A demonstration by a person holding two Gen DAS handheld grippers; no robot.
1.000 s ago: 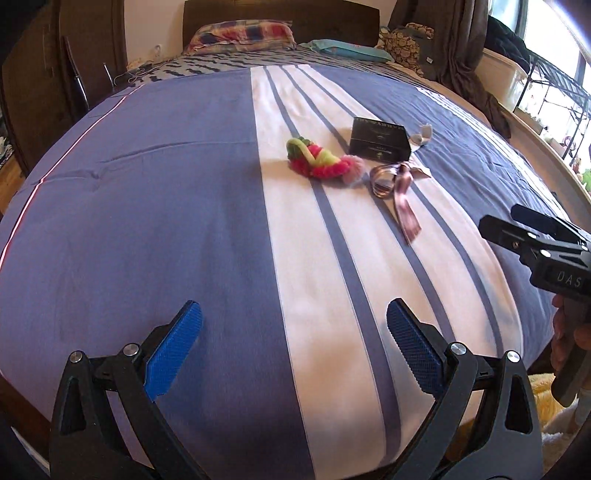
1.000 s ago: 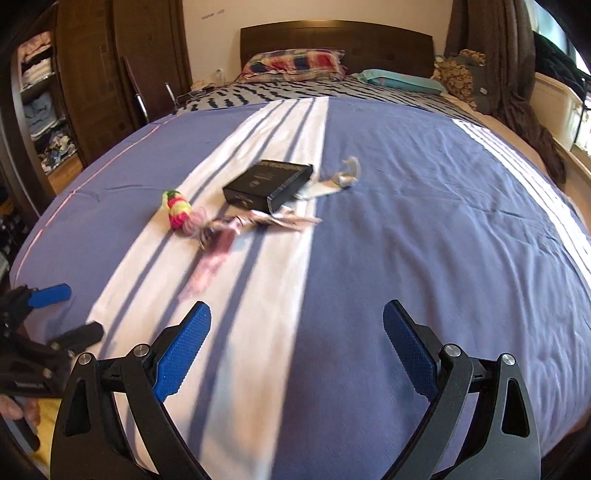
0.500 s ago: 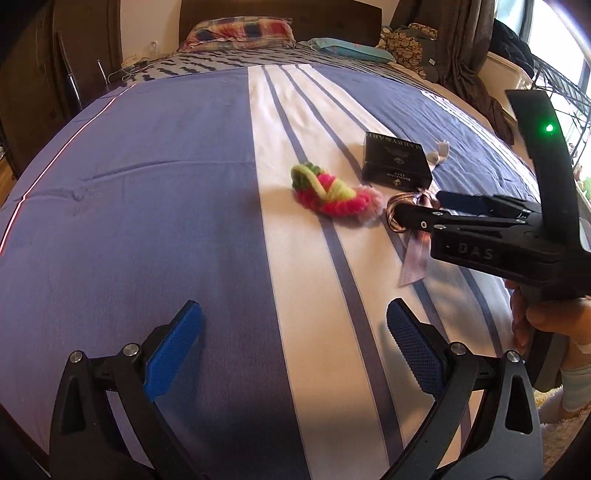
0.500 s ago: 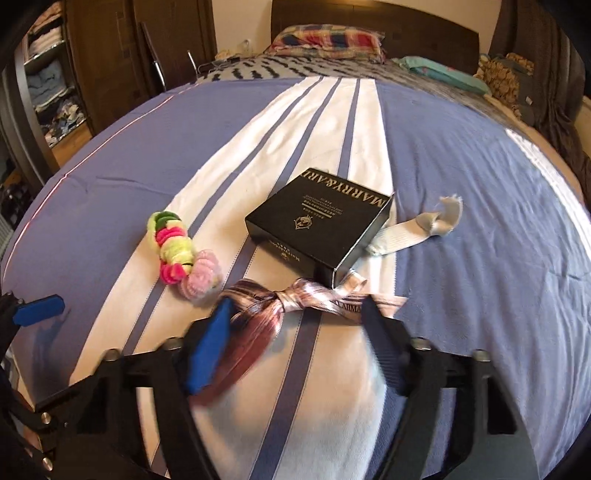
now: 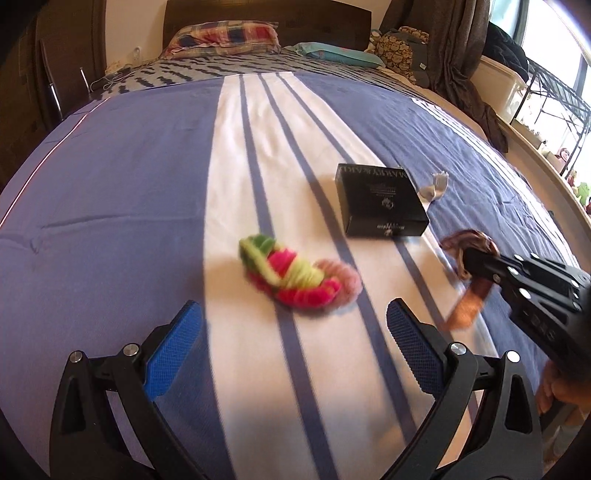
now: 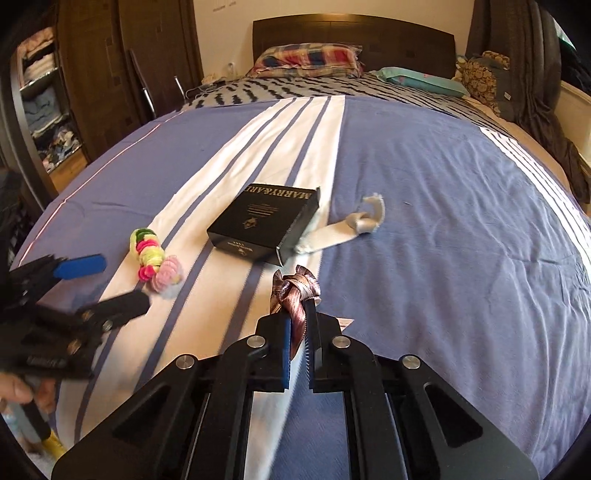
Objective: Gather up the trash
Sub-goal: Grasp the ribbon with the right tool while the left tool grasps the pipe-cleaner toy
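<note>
On the blue and white striped bedspread [image 5: 110,206] lie a black box [image 5: 380,201], a grey-white scrap [image 6: 343,225] beside it and a pink, green and yellow yarn bundle [image 5: 295,275]. My right gripper [image 6: 297,314] is shut on a brown satin ribbon [image 6: 293,291], whose knot sticks out above the pads. From the left wrist view the ribbon [image 5: 469,269] hangs from that gripper's tips at the right. My left gripper [image 5: 291,354] is open, hovering just short of the yarn bundle with nothing between its fingers.
Pillows [image 6: 306,55] and a dark headboard [image 6: 351,33] lie at the far end of the bed. A wardrobe [image 6: 92,74] stands at the left, a rack and window [image 5: 546,92] at the right. A hand [image 6: 14,391] holds the left gripper's handle.
The right gripper moved in over the ribbon and shut on it. The left gripper advanced toward the yarn bundle, which now sits closer to its open fingers.
</note>
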